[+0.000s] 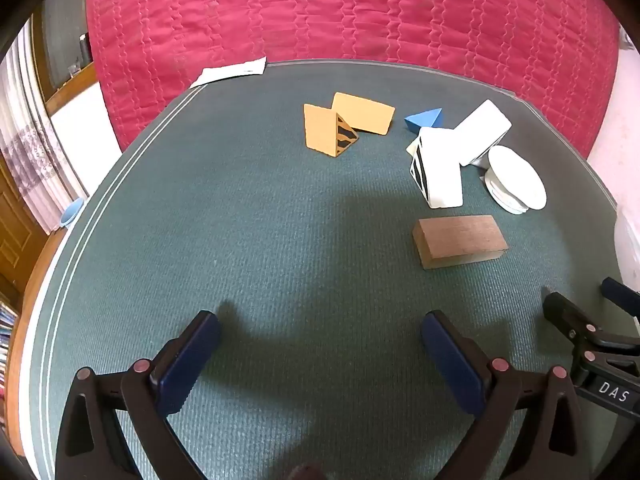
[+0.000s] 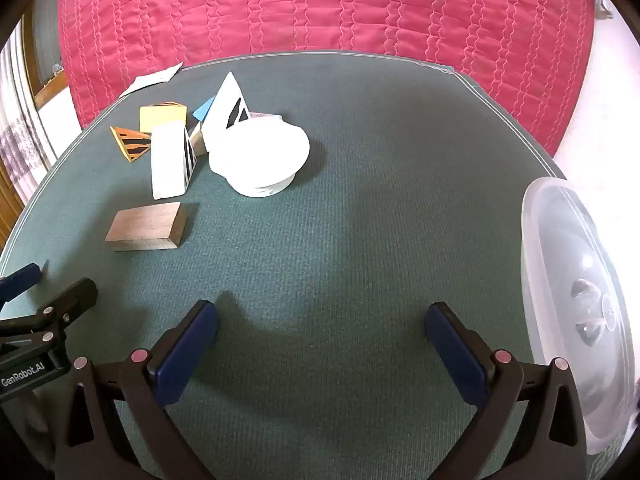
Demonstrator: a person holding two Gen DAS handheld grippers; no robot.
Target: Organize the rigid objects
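- Blocks sit bunched at the far side of the green tabletop (image 1: 240, 240) — two orange wedges (image 1: 332, 136), a blue wedge (image 1: 424, 119), white wedges (image 1: 440, 168) leaning on each other, a white cap-shaped piece (image 1: 516, 178).
- Wooden block (image 1: 460, 242) lies flat and apart, nearest the grippers, so probably the easiest first grab.
- Left gripper (image 1: 320, 360) is spread wide, holding nothing, hovering low.
- Right gripper (image 2: 322, 356) is the same — released, empty.
- Clear plastic bin (image 2: 580, 320) sits at the right edge, likely where everything goes.
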